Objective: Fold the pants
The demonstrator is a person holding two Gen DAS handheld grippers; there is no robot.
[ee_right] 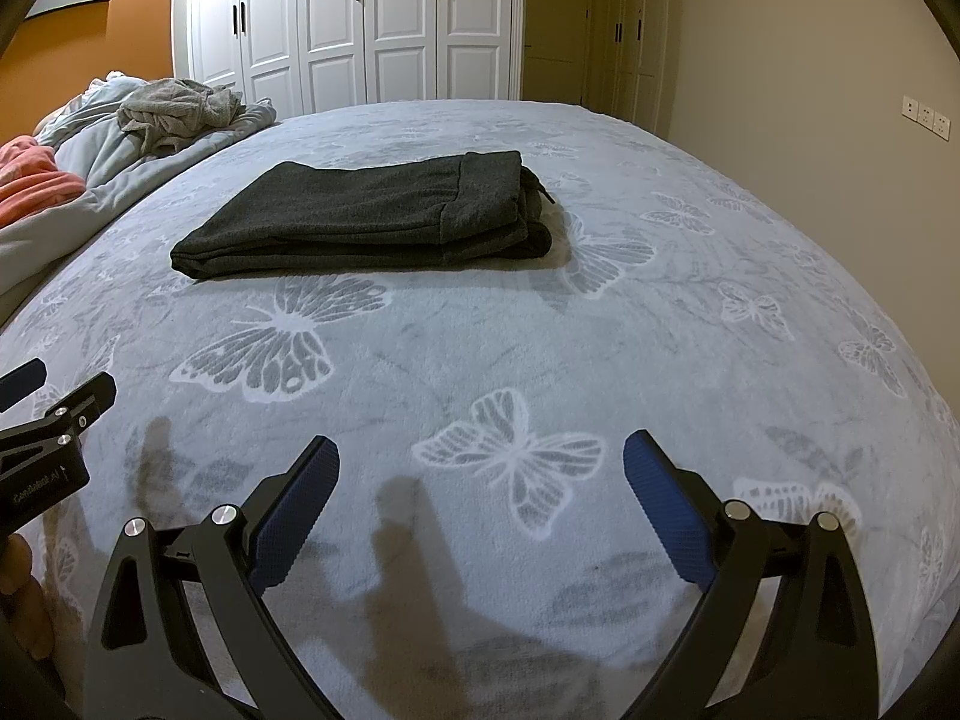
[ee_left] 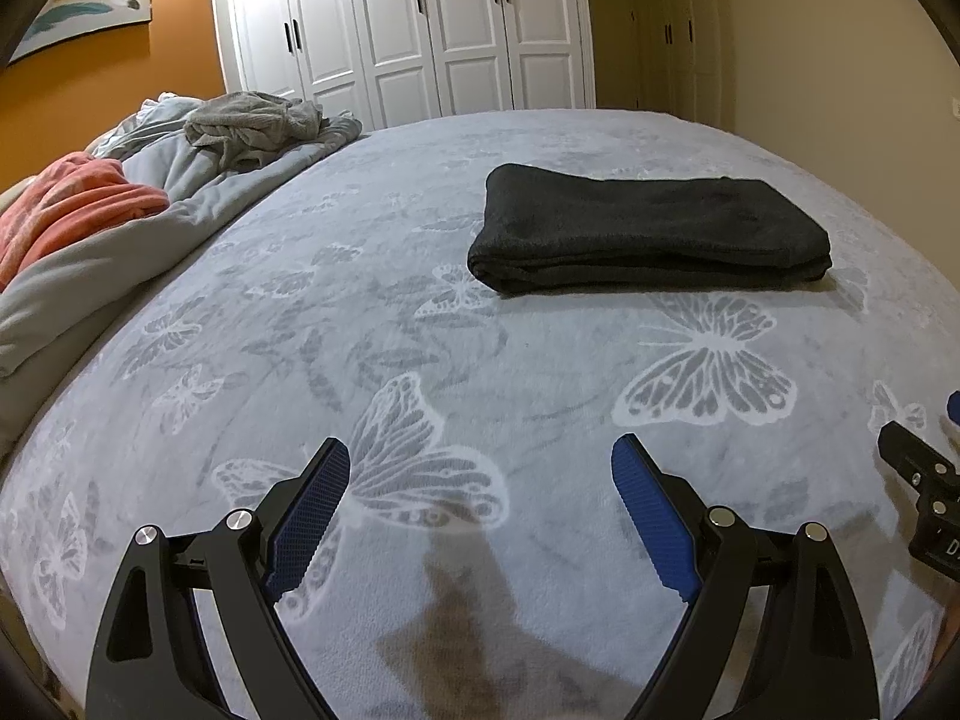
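- My left claw (ee_left: 480, 516) hangs over the near edge of the bed (ee_left: 540, 372), fingers spread wide with nothing between the blue pads (ee_left: 312, 516).
- My right claw (ee_right: 480, 516) is the same: splayed, empty, above the near edge, with my left one visible just beside it at the picture's left margin.
- The pants (ee_right: 372, 216) lie toward the middle of the bed, well apart from both claws, already stacked into a flat dark rectangle of several layers, with the waistband and a drawstring end at its right side.
- By my judgement the folding is finished or nearly so; what remains is at most a tidy-up.
- If I do touch it, I would come in low from the near long side, pinch all layers together, and keep both claws level so the stack does not shear or spring apart.
- The drawstring could be tucked in; thick knit like this likely slides little on fleece.
- The bedcover is a pale grey fleece with butterfly prints, soft and yielding.
- At the far left edge sits a heap of bedding (ee_left: 180, 180), a crumpled grey garment (ee_left: 252, 126) and an orange blanket (ee_left: 72, 204).
- Beyond the bed stand white wardrobe doors (ee_right: 360, 18), an orange wall with a framed picture (ee_left: 84, 6), and a dim doorway.
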